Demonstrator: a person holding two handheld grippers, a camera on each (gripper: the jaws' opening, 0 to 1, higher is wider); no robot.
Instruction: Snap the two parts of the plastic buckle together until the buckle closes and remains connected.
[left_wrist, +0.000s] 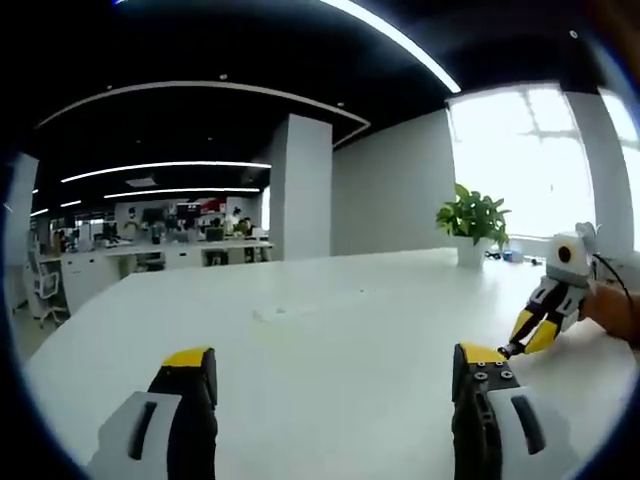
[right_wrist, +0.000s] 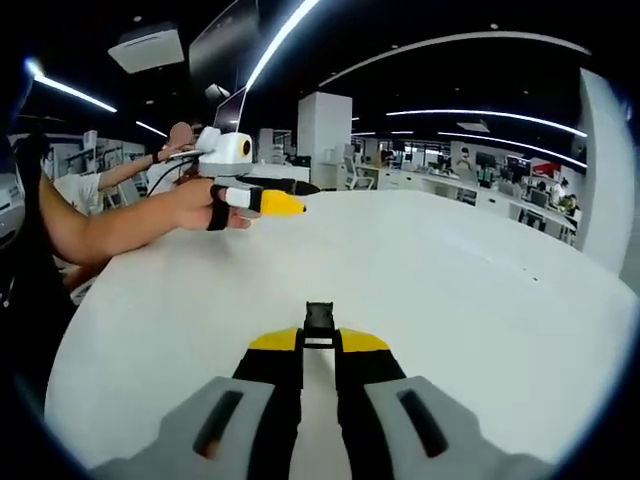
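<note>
While right gripper (right_wrist: 319, 345) jaws clamp buckle part (right_wrist: 319, 318) pointing forward, we see left gripper (left_wrist: 335, 372) jaws spread, unladen, above surface (left_wrist: 330, 330).

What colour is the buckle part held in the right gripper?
Black; the buckle part shows best in the right gripper view.

Right claw (right_wrist: 318, 345) grips buckle part (right_wrist: 319, 318)

No legible txt anywhere.
</note>
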